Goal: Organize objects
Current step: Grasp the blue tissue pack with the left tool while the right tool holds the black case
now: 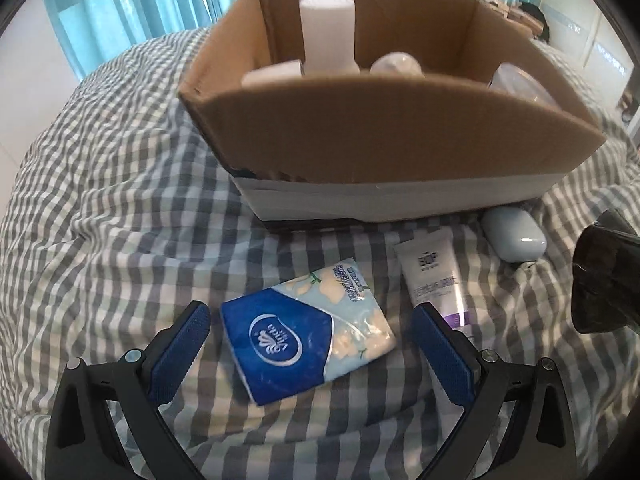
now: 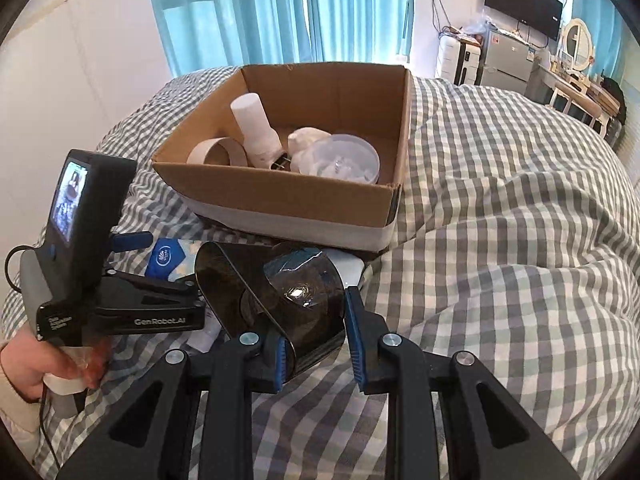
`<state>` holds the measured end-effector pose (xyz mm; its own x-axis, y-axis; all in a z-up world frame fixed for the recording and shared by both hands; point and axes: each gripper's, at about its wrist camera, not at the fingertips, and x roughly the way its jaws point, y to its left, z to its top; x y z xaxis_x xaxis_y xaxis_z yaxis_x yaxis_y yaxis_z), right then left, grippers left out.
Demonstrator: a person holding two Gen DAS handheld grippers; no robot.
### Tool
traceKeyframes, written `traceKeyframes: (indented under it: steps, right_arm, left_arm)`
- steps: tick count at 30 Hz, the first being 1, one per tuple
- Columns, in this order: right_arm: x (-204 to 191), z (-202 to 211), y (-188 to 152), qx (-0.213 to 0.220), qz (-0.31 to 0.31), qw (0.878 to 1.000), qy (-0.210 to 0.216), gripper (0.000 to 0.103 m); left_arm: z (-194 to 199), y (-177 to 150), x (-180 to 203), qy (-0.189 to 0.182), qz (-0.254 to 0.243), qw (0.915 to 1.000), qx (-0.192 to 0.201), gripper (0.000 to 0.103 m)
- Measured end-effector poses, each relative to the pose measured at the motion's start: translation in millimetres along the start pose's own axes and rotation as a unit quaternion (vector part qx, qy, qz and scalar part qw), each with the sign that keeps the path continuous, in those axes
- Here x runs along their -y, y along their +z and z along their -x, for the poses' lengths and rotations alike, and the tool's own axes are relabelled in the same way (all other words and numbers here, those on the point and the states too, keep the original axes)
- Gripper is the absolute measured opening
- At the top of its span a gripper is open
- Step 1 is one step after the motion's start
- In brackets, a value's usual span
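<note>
A cardboard box (image 2: 280,196) sits open on the checked bed (image 2: 500,240); inside it stand a white bottle (image 2: 256,132), a cardboard ring (image 2: 218,153), a white lump (image 2: 306,140) and a clear lidded tub (image 2: 344,158). The left hand-held gripper (image 1: 312,344) hangs spread wide around a blue tissue pack (image 1: 306,332) without touching it; a white tube (image 1: 434,272) and a pale case (image 1: 514,238) lie just in front of the box. The right hand-held gripper (image 2: 314,350) is clamped on a shiny dark plastic roll (image 2: 276,300), held near the box's front wall.
</note>
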<state>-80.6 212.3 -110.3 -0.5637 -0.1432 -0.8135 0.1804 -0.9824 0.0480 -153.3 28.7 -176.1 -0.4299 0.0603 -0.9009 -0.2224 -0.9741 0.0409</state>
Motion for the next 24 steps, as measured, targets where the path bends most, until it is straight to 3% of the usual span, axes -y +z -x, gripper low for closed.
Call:
traceKeyframes:
  steps: [7, 11, 24]
  right_arm:
    - [1.0, -9.1, -2.7, -0.012, -0.001, 1.000, -0.001, 0.024]
    - [-1.2, -11.6, -4.9, -0.016, 0.003, 1.000, -0.004, 0.024]
    - [-6.9, -0.1, -9.3, -0.005, -0.001, 1.000, -0.009, 0.024]
  left_arm:
    - [-21.0, 2.3, -12.7, -0.009, 0.028, 0.9992, -0.027, 0.102]
    - [-18.2, 1.2, -7.6, -0.016, 0.012, 0.9996, -0.018, 0.088]
    - [31.4, -18.1, -3.9, -0.027, 0.002, 0.9994, 0.020, 0.087]
